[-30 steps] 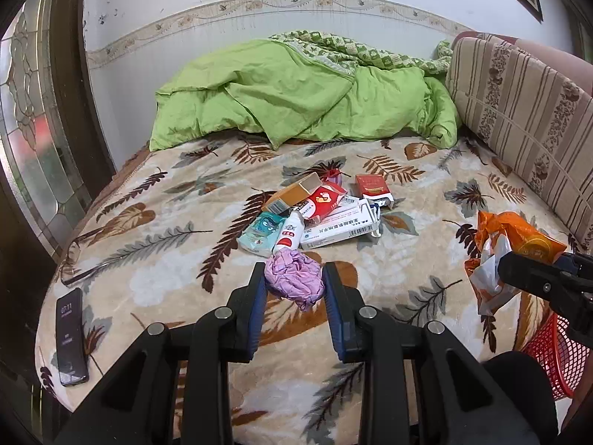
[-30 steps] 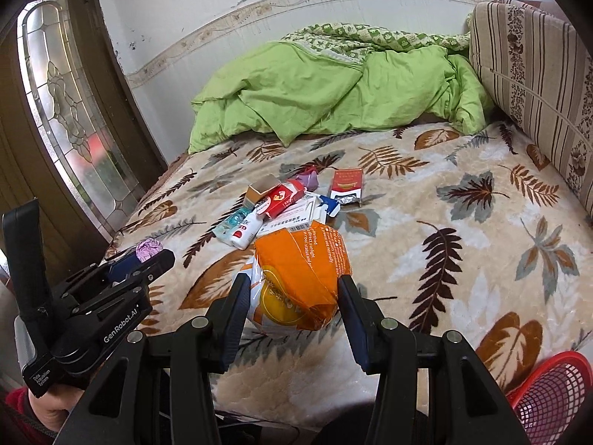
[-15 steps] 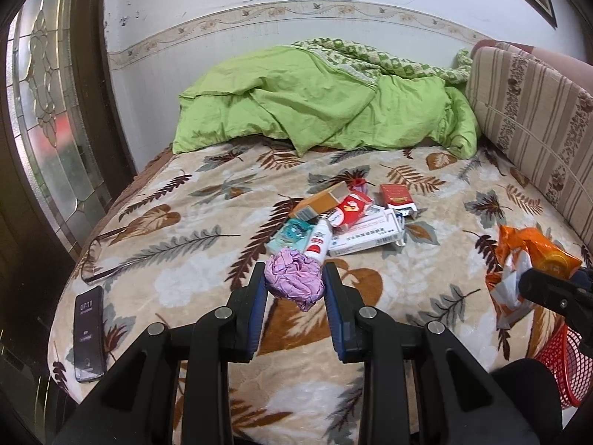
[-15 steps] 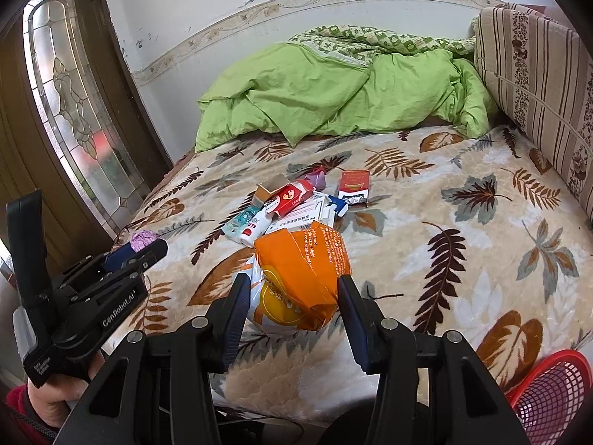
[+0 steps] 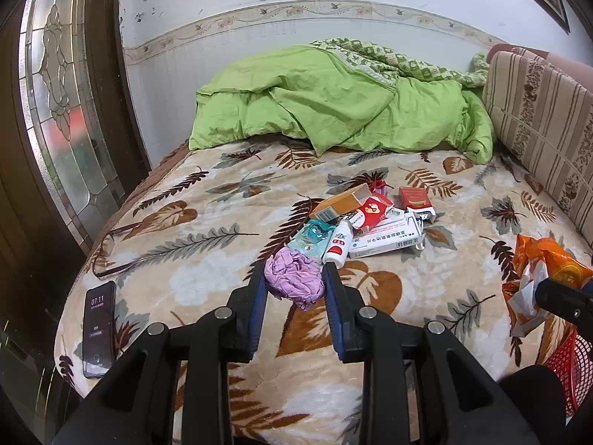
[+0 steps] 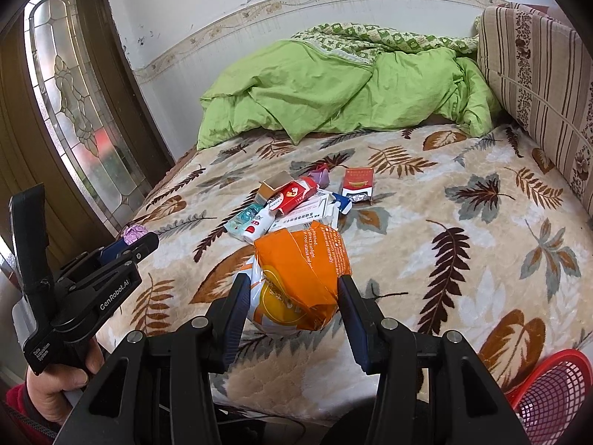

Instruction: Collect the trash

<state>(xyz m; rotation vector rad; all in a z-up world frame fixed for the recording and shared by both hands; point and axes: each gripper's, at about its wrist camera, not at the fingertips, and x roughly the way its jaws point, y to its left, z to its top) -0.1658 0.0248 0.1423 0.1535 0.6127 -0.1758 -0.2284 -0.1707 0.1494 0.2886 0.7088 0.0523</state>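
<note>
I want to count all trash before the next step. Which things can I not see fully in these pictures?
- Red basket: cut off by the lower right edge in both views; its inside is hidden.
- Pile of boxes: they overlap, so the lower ones are covered; small print is unreadable.
- Orange bag: its bottom is hidden behind the right tool.

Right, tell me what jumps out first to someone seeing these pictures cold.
Each hand-held gripper already holds trash above the leaf-patterned bed: the left hand-held gripper is shut on a crumpled purple wad, the right hand-held gripper on an orange snack bag. Mid-bed lies a pile of boxes and packets, with a bright green quilt heaped behind and a red basket at the near right edge.
</note>
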